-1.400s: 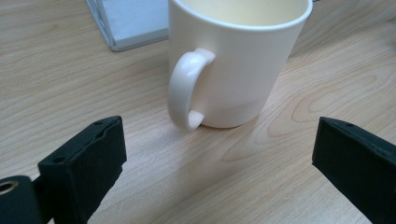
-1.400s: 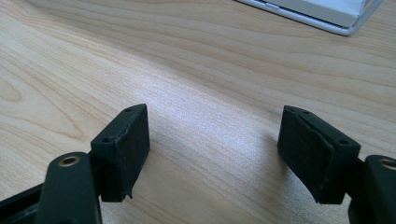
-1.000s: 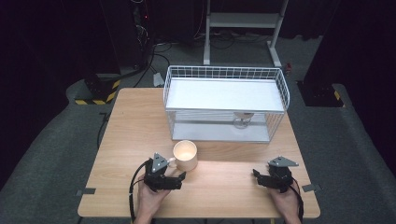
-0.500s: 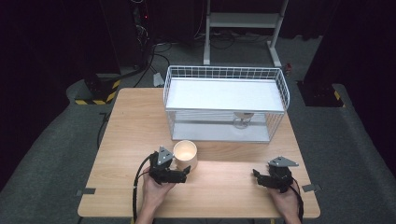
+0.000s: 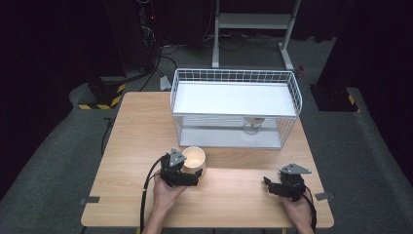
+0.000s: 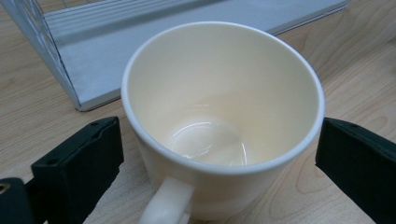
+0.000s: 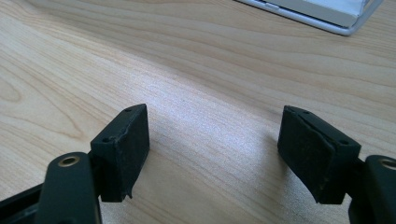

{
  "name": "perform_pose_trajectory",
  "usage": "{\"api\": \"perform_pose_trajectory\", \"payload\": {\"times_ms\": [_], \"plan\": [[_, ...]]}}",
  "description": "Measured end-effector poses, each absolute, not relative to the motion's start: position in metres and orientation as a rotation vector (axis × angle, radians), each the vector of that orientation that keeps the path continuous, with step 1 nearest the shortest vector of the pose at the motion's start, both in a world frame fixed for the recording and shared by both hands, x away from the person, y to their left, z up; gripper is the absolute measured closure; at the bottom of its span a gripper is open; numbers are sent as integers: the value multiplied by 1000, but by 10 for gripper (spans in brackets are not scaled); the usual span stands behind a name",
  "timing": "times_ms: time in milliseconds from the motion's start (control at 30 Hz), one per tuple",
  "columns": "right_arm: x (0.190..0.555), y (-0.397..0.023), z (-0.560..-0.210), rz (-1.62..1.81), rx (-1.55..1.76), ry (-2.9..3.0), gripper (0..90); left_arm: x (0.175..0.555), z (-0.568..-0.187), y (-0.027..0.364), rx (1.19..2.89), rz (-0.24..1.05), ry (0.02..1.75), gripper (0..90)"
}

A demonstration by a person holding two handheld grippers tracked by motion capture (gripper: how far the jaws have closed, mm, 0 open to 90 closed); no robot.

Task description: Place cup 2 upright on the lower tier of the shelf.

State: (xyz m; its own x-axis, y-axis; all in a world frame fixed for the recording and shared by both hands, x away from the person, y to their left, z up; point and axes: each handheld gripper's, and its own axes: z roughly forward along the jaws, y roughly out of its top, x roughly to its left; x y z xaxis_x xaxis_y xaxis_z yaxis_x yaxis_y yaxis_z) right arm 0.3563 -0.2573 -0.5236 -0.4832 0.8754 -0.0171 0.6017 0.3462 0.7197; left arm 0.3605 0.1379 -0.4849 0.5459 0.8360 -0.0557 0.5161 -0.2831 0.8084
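The wooden surface (image 5: 136,141) is seen from above, its left half bare from the back edge down to the near edge. A white wire rack (image 5: 235,107) is set against the back edge, right of centre, and its lower shelf is reached from the front. Something small and rounded (image 5: 253,125) is tucked under the rack's top tier toward the right; what it is cannot be told.

Just in front of the rack's left front corner, the cream mug (image 5: 193,159) is stood upright and empty, a narrow strip of wood left between it and the rack. In the left gripper view the mug's handle is turned toward the camera.

The left gripper (image 5: 194,178) is placed at the mug's near side; its jaws are spread wide, one on each flank of the mug, with gaps visible and no contact made. The right gripper (image 5: 269,185) is rested near the front right corner, well apart from the mug, jaws parted over bare wood. Open room is left between the two grippers along the near edge.
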Motion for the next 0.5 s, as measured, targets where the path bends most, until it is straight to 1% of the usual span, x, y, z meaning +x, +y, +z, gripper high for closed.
{"api": "perform_pose_trajectory", "payload": {"times_ms": [333, 500], "plan": [[356, -257, -524, 927, 1300, 2212, 252, 365, -489, 135, 1945, 502, 1098, 68], [356, -257, -524, 927, 1296, 2213, 252, 368, -491, 132, 1943, 499, 1104, 79]]}}
